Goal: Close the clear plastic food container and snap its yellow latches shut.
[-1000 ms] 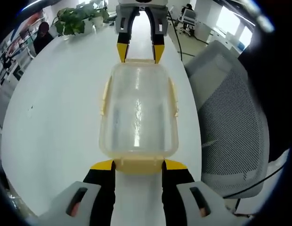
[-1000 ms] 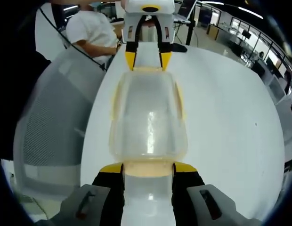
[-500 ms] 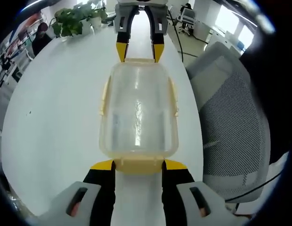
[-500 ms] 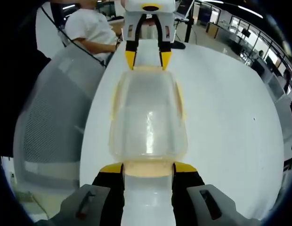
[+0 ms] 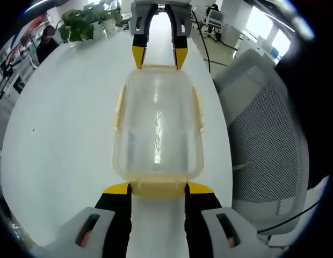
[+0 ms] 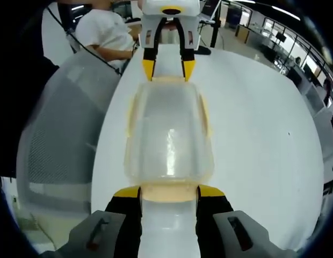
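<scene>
The clear plastic food container (image 5: 156, 123) lies on the white table (image 5: 59, 140) with its lid on. My left gripper (image 5: 158, 188) stands open at its near end, one jaw on each side of the yellow end latch (image 5: 158, 191). My right gripper (image 5: 158, 56) straddles the far end the same way. In the right gripper view the container (image 6: 169, 134) runs away from my right gripper (image 6: 169, 192), whose open jaws flank the near yellow latch (image 6: 169, 194). The left gripper (image 6: 169, 69) sits at the far end. Pale yellow side latches (image 5: 119, 110) run along both long sides.
A grey mesh office chair (image 5: 263, 140) stands close to the table's edge beside the container, also seen as the chair (image 6: 59, 123) in the right gripper view. A potted plant (image 5: 83, 24) stands at the table's far side. A person in a white shirt (image 6: 105, 35) sits beyond the chair.
</scene>
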A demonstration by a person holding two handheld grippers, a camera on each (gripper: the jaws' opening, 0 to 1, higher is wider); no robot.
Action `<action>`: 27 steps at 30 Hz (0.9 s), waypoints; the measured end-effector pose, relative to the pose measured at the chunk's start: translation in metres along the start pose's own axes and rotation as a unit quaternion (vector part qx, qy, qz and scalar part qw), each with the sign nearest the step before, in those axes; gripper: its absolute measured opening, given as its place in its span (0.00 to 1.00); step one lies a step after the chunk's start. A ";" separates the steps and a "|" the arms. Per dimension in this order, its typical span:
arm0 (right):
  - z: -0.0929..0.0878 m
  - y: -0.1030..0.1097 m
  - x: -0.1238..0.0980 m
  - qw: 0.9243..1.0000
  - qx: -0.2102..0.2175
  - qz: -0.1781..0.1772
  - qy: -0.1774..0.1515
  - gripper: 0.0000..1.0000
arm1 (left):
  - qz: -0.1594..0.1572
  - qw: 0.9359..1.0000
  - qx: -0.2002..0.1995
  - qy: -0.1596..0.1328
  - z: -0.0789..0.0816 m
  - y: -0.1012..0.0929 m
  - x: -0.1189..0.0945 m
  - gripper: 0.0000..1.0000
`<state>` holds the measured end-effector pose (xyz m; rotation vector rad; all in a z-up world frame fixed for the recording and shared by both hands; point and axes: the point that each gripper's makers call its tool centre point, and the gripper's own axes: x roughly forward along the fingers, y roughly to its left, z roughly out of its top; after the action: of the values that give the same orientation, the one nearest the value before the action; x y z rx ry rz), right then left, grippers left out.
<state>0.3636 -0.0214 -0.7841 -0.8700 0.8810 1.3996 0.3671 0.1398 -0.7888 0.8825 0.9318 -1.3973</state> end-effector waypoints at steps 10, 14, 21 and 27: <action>-0.011 0.002 -0.006 1.000 0.005 -0.004 0.003 0.37 | 0.000 1.000 0.003 -0.003 0.012 0.000 0.007 0.37; -0.015 0.002 -0.007 1.000 0.005 -0.003 0.009 0.37 | 0.000 1.000 0.004 -0.003 0.015 -0.001 0.009 0.36; -0.020 0.004 -0.008 1.000 0.005 -0.003 0.013 0.37 | -0.002 1.000 0.005 -0.006 0.020 -0.001 0.010 0.37; -0.025 0.002 -0.010 1.000 0.005 -0.004 0.013 0.37 | 0.002 1.000 0.006 -0.003 0.024 -0.001 0.013 0.37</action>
<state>0.3615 -0.0484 -0.7855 -0.8843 0.9037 1.3787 0.3660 0.1130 -0.7909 0.8882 0.9182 -1.4020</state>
